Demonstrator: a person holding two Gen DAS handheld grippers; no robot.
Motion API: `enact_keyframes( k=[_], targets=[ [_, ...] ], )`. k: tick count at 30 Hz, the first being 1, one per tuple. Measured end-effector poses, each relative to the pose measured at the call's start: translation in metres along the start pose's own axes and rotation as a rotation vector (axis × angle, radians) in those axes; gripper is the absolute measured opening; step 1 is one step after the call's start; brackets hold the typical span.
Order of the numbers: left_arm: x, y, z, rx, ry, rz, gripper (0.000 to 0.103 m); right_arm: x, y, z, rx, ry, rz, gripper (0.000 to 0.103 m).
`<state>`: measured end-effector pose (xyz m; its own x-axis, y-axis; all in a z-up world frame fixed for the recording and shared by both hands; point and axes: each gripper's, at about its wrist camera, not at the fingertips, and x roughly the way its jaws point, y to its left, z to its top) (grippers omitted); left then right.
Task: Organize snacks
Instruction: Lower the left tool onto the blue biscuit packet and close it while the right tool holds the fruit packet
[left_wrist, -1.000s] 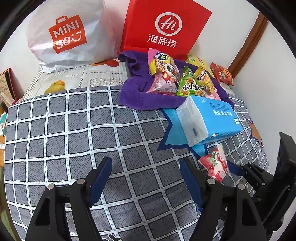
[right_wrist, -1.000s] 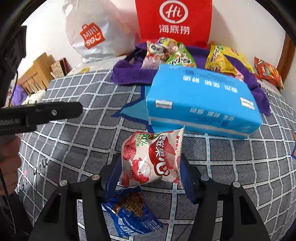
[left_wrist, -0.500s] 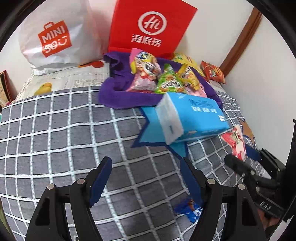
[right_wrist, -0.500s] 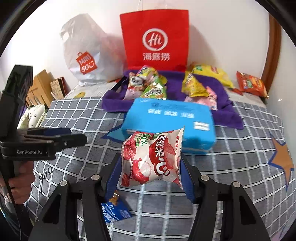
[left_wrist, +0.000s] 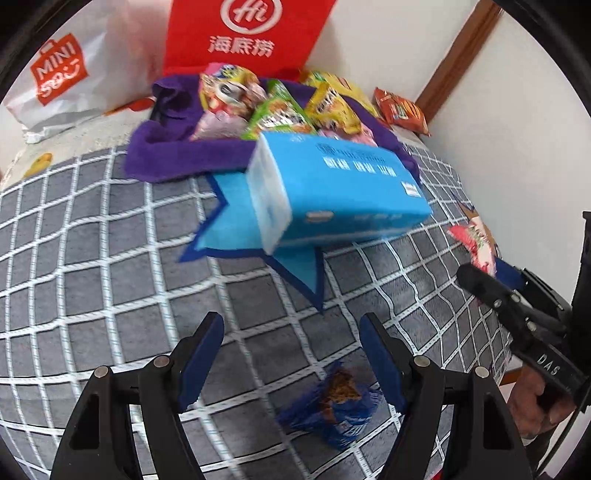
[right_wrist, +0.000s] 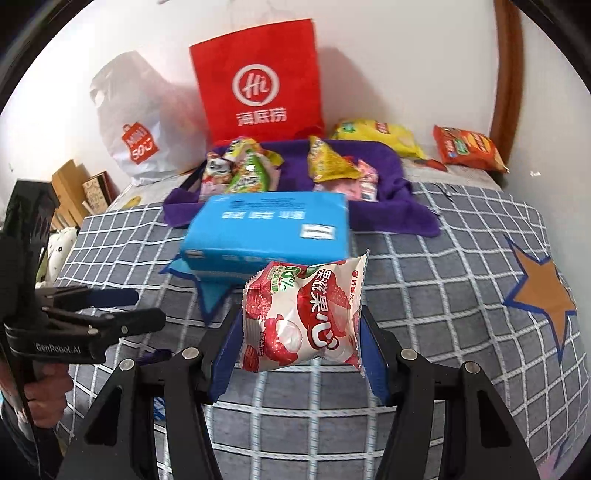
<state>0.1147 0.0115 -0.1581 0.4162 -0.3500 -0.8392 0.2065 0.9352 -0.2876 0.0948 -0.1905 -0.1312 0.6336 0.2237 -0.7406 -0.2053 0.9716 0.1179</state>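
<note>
My right gripper (right_wrist: 295, 336) is shut on a red and white lychee snack packet (right_wrist: 303, 317) and holds it above the checked bedspread; the packet also shows in the left wrist view (left_wrist: 474, 242). My left gripper (left_wrist: 291, 354) is open and empty above the bedspread. A blue snack packet (left_wrist: 336, 404) lies just below its right finger. Several snack packets (right_wrist: 251, 171) lie on a purple cloth (right_wrist: 391, 192) at the back. A yellow packet (right_wrist: 380, 136) and an orange packet (right_wrist: 467, 147) lie beyond the cloth.
A blue tissue pack (right_wrist: 269, 229) lies in the middle of the bed, in front of the purple cloth. A red paper bag (right_wrist: 258, 81) and a white plastic bag (right_wrist: 136, 129) stand against the wall. The bed meets the wall on the right.
My right gripper has lifted the lychee packet up and back from the bed. My left gripper has moved right and forward, and the blue packet now lies under it.
</note>
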Motion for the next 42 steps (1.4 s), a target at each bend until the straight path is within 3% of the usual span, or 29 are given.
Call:
enact_keyframes(
  k=[7,15,20,28,34,36,38,42],
  targets=[
    [0.021,-0.012,-0.006,0.032,0.045,-0.002,0.074,-0.008,-0.028,-0.003,0.027,-0.017,-0.042,0.059],
    [0.012,0.009,-0.005,-0.033,0.032,-0.086,0.074,-0.011,-0.045,-0.006,0.040,-0.020,-0.066,0.059],
    [0.013,-0.006,-0.015,0.043,0.060,-0.062,0.074,-0.012,-0.052,-0.011,0.052,-0.028,-0.071,0.059],
    [0.011,-0.030,-0.041,0.184,0.034,0.014,0.085,-0.018,-0.068,-0.021,0.064,-0.029,-0.095,0.059],
    [0.021,-0.058,-0.061,0.347,-0.012,0.179,0.086,-0.020,-0.077,-0.028,0.078,-0.028,-0.100,0.059],
    [0.021,-0.061,-0.063,0.357,-0.026,0.179,0.083,-0.020,-0.080,-0.031,0.083,-0.024,-0.104,0.059],
    [0.017,-0.060,-0.063,0.367,-0.037,0.168,0.070,-0.021,-0.082,-0.033,0.086,-0.020,-0.106,0.059],
    [0.011,-0.060,-0.065,0.401,-0.045,0.167,0.059,-0.021,-0.082,-0.035,0.080,-0.014,-0.114,0.059]
  ],
)
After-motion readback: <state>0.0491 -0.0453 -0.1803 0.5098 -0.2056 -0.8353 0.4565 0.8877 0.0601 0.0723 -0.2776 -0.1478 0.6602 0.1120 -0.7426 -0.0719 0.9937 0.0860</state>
